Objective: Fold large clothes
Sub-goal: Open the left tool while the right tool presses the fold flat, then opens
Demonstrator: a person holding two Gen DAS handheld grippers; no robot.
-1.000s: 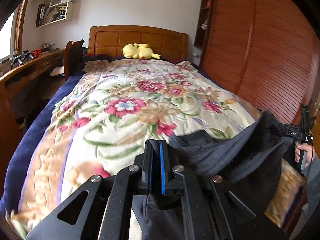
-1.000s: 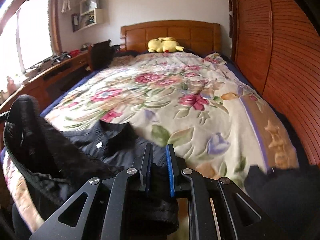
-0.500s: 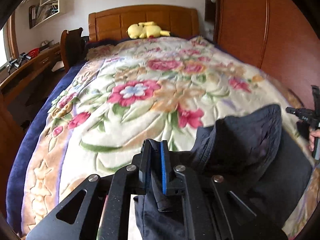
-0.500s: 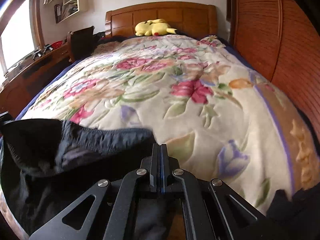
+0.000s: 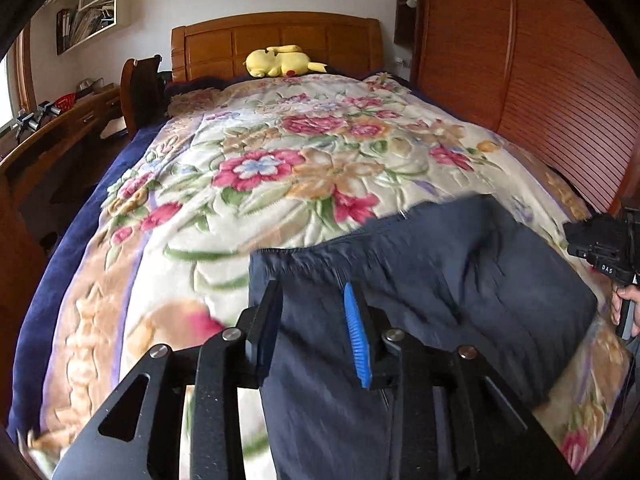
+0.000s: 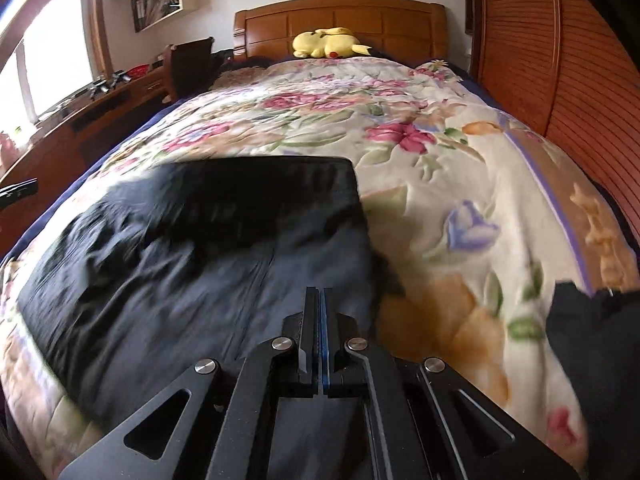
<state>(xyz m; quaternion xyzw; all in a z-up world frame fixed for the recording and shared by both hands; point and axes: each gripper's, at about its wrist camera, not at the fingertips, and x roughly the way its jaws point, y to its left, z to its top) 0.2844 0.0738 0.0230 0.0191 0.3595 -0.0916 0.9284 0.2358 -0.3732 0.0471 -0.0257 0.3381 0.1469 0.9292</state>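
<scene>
A large dark navy garment [image 5: 420, 280] lies spread on the near end of the floral bedspread [image 5: 280, 168], its top hem folded over. My left gripper [image 5: 312, 320] is open above the garment's left part, holding nothing. My right gripper [image 6: 321, 320] is shut with jaws pressed together above the garment [image 6: 200, 272] near its right edge; no cloth shows between the fingertips. The right gripper's body shows at the right edge of the left wrist view [image 5: 608, 248].
A yellow plush toy [image 5: 280, 62] lies by the wooden headboard [image 5: 276, 40]. A wooden desk [image 5: 52, 136] and chair [image 5: 140, 92] stand left of the bed. A slatted wooden wardrobe [image 5: 560, 80] runs along the right. Another dark cloth [image 6: 592, 340] lies at the bed's right corner.
The lifted garment was carried forward and laid flat on the bedspread. My left gripper opened and let go of it. My right gripper closed and stays shut.
</scene>
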